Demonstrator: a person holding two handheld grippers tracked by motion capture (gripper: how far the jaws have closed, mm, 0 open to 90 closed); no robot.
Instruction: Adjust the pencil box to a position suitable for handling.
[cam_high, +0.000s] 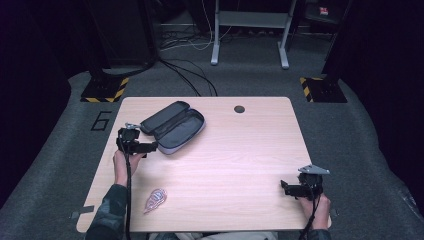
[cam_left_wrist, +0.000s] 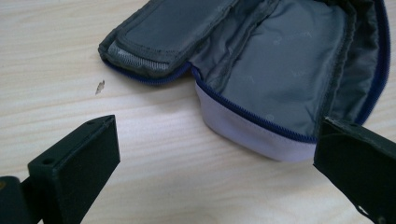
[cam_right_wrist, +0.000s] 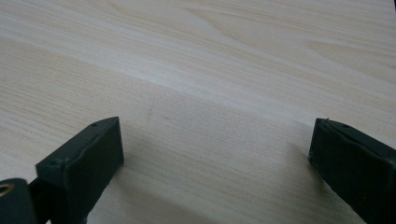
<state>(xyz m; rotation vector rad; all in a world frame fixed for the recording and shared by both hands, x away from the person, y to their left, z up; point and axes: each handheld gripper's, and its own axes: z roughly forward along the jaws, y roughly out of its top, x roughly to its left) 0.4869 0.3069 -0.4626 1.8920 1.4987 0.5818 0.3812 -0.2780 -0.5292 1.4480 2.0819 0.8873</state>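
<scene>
While its jaws are spread wide, the left gripper (cam_high: 150, 146) is held just beside the unzipped pencil case (cam_high: 175, 128) — lying open on the table (cam_high: 235, 155); the right gripper (cam_high: 286, 186), equally wide, is kept well apart from it.

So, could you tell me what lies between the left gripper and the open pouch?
Nothing: in the left gripper view, bare table runs from the left gripper with its open jaws to the open pouch. The high view agrees.
</scene>
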